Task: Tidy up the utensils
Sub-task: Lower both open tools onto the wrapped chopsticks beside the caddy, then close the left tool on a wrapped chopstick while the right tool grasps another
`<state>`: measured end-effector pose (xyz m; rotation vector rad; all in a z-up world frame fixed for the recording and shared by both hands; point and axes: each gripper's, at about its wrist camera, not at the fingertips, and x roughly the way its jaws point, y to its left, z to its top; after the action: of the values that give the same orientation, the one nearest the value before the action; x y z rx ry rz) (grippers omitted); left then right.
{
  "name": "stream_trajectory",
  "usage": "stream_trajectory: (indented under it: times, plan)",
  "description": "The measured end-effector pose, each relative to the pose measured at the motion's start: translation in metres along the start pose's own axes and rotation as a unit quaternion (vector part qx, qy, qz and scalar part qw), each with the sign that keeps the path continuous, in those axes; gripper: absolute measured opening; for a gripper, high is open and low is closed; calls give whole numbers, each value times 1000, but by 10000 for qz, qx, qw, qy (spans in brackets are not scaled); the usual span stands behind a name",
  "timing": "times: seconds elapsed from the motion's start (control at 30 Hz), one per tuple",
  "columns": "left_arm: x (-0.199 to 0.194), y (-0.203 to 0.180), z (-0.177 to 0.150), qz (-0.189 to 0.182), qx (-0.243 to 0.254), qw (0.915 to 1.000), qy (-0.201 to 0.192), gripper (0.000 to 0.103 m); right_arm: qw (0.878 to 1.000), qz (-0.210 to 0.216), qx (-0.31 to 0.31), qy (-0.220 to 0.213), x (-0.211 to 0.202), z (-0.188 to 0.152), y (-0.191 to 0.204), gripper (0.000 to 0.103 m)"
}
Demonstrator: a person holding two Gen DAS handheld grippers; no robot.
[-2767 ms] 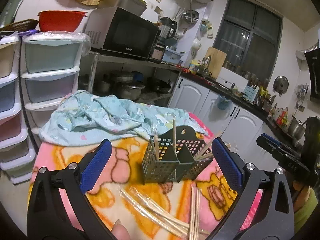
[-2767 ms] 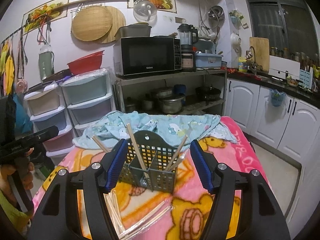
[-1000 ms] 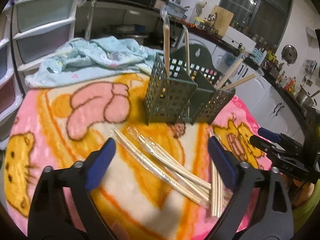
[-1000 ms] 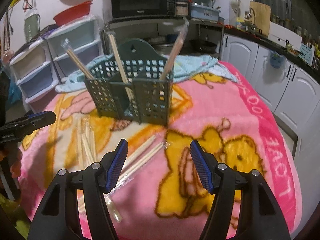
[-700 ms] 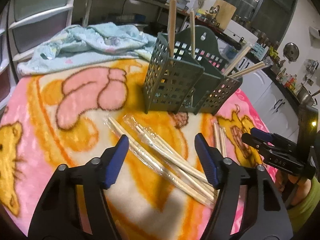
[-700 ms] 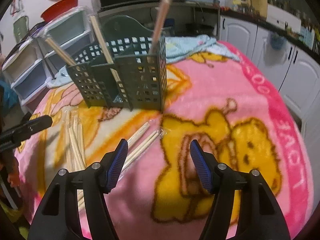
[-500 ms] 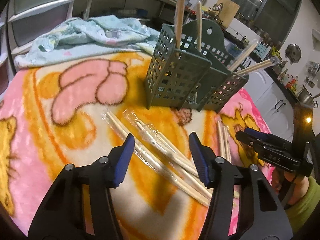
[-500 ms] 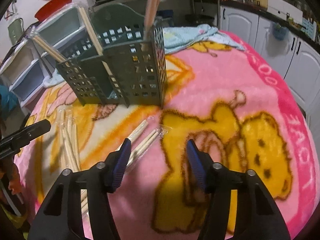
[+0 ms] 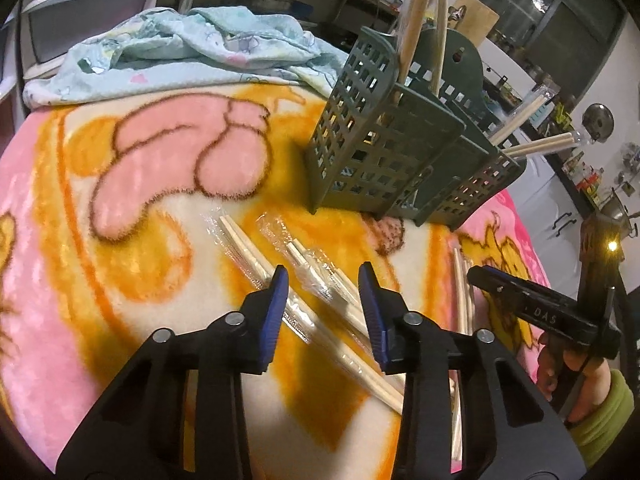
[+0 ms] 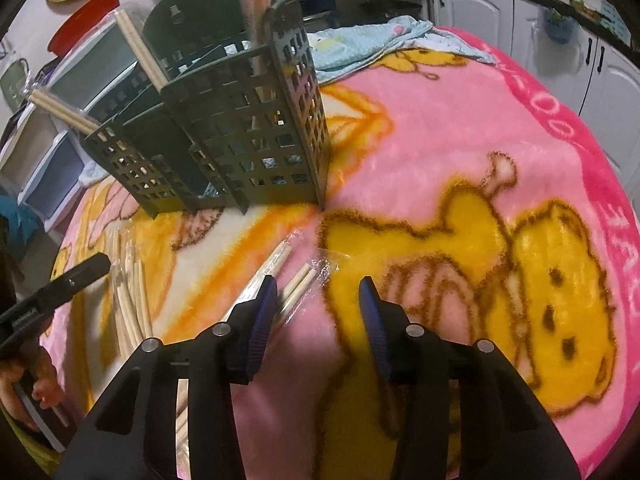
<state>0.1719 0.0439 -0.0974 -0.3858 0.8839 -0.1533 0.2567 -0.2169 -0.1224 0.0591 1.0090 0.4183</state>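
Observation:
A dark green slotted caddy [image 9: 384,152] [image 10: 240,140] stands on the cartoon blanket with chopsticks upright and leaning in its compartments. Wrapped chopsticks [image 9: 316,276] lie in front of it. My left gripper [image 9: 323,276] hangs low over them; its jaws are closing with a wrapped pair between them, and the pads stand apart from it. My right gripper [image 10: 317,284] is closing too, with a wrapped pair [image 10: 298,280] between its jaws near the left pad, not pressed. Bare chopsticks [image 9: 464,288] [image 10: 128,292] lie between the two grippers.
A light-blue cloth [image 9: 180,52] [image 10: 360,40] is bunched behind the caddy. The pink and yellow blanket [image 9: 80,200] [image 10: 480,160] covers the table. Plastic drawers [image 10: 60,160] stand at one side and white cabinets [image 10: 560,40] at the other. A hand in a green sleeve [image 9: 592,400] holds the other gripper.
Both grippers have sunk toward the blanket and come closer to the wrapped chopsticks. Both pairs of jaws have narrowed, the left far more than the right.

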Motion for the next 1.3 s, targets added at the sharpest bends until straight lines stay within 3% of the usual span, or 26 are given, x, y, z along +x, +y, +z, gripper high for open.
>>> stream_trajectory:
  times: [0.27,0.37,0.43,0.97,1.3]
  plan:
    - [5,2,0,85,19,9999,62,13,9997,83,185,103,8,7,-4,31]
    - [6,2,0,103,23,9999,73,10,9997,54,215,118,9,8,-6,24]
    - [6,2,1,112,44,9999,74,9,9995,117,255,111,9,8,-8,12]
    - [-8,3,2,64,139,9999,-30,2,9986,126,366,-369,-27,5,-18,8]
    - [-46,-4,6,-112,249,9990,-356,2,9963,152,229,-813,-65,14,-13,7]
